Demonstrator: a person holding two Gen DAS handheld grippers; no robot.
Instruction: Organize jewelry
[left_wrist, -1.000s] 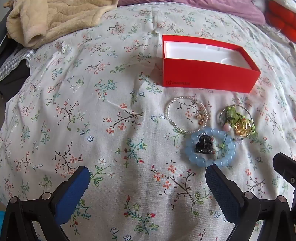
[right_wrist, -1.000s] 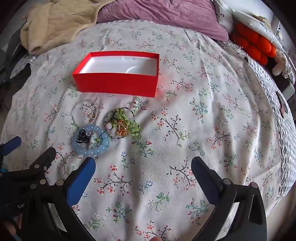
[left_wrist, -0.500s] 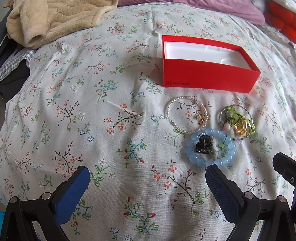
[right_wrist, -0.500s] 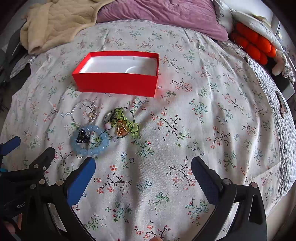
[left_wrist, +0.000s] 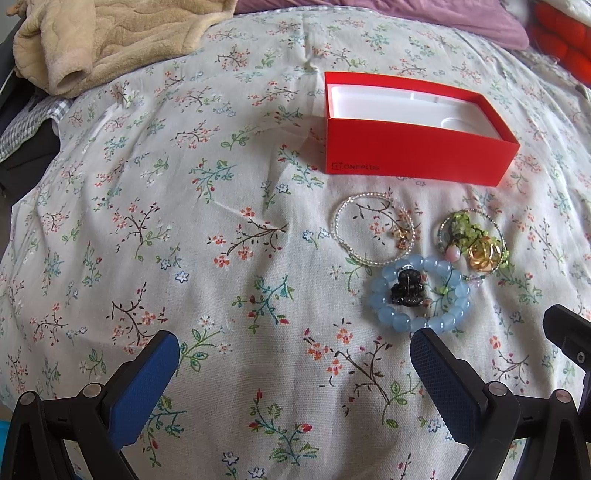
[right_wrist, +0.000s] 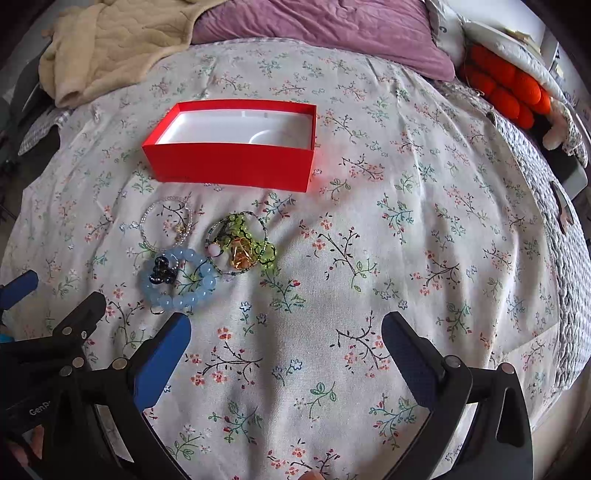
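An open red box (left_wrist: 417, 155) with a white, empty inside sits on the floral bedspread; it also shows in the right wrist view (right_wrist: 232, 162). In front of it lie a clear bead bracelet (left_wrist: 373, 229) (right_wrist: 164, 225), a green bead bracelet with a gold charm (left_wrist: 476, 243) (right_wrist: 242, 245) and a light blue bead bracelet with a black charm (left_wrist: 421, 293) (right_wrist: 181, 278). My left gripper (left_wrist: 295, 354) is open and empty, near of the jewelry. My right gripper (right_wrist: 286, 339) is open and empty, to the right of the blue bracelet.
A beige blanket (left_wrist: 110, 40) lies at the back left, a purple pillow (right_wrist: 325, 33) at the back, an orange knitted item (right_wrist: 513, 88) at the back right. The bed edge drops off on the right (right_wrist: 565, 295).
The right gripper has drifted slightly forward toward the jewelry. The left gripper has hardly moved. Both stay open and the jewelry has not moved.
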